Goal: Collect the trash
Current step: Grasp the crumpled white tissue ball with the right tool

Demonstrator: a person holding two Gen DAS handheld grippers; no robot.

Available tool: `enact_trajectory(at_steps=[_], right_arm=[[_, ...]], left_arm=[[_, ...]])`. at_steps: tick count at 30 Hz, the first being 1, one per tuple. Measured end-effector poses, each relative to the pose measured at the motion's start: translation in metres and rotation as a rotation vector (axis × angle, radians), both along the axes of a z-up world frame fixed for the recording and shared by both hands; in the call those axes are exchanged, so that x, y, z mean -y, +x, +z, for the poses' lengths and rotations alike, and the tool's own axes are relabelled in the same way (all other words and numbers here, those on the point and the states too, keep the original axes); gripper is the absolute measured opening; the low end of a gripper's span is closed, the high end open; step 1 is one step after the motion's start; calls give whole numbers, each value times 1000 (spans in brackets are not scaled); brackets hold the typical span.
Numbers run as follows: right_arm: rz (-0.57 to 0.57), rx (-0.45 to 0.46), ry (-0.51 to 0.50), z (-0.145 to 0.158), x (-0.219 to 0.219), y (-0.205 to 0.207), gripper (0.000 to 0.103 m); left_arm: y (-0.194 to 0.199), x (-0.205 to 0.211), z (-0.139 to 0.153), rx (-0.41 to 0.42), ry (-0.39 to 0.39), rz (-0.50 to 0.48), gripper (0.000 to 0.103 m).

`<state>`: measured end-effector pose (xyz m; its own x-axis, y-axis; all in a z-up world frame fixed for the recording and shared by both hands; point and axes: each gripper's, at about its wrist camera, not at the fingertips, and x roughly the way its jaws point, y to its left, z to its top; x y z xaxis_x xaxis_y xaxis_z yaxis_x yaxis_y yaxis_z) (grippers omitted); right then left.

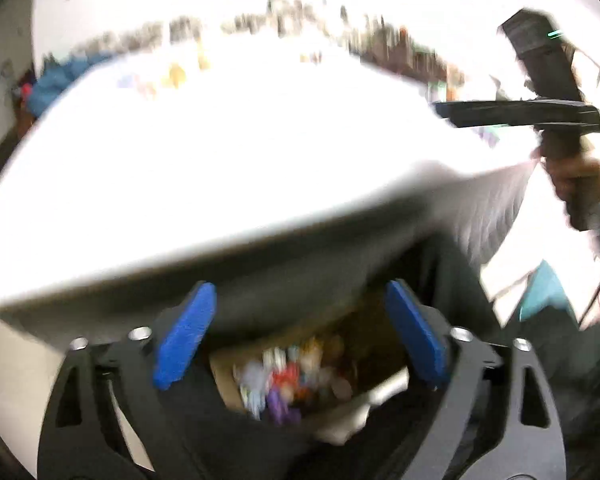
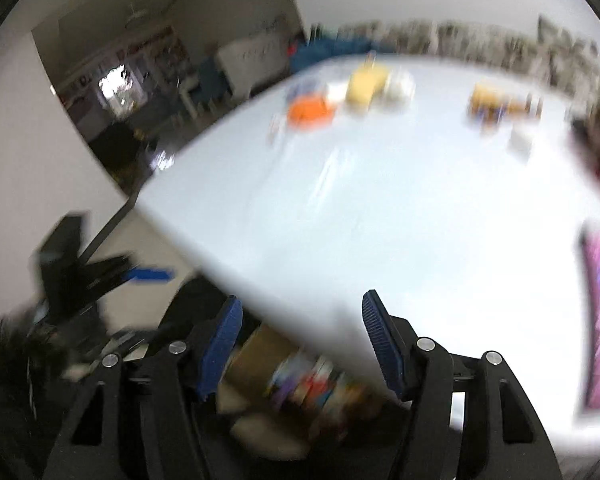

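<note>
My left gripper and right gripper hold fingers apart, empty, at the white table edge; below, a cardboard box holds blurred colourful trash.

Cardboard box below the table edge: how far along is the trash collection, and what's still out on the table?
Done: the cardboard box already holds a heap of colourful wrappers. In hand: nothing; the left gripper and right gripper both stand open and empty above the box. Left: blurred items remain at the far end of the white table, including something orange and something yellow; whether they are trash I cannot tell.
</note>
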<state>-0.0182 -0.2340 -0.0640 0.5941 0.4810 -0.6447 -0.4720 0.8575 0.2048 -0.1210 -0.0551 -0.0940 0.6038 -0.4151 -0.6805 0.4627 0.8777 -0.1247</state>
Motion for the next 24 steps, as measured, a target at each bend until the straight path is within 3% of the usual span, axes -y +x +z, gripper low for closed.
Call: enact_trajectory(at_steps=[1,4,7,12,13,14,15,18,24], right_arm=[[-24,40,-9,10,-1,21,71],[-82,138,-67,28,-11,110,72],[-120,102,-94,20,-24,199,72],[-123,-16,-148,-13,-40,301,70],[-126,-57,-140,-22,-40,319,63],[-116,-93,-132,-26,-43,325,55],[-100,-116,-108,-30,-44,329,38],[-106,-73,-122,-23,-44,316,35],[-68,-51,-36,1,-17,227,36]], left_arm=[[4,-4,12,36,-20,18,92],[25,-16,39,111,-78,82,92],[51,-23,46,125,-98,157,92],[95,-29,41,92,-73,247,92],[106,-30,39,83,-54,266,92],[119,-31,37,74,-30,290,92],[125,-30,32,67,-16,305,92],[164,-29,24,35,22,352,92],[231,-35,7,-61,-7,389,92]])
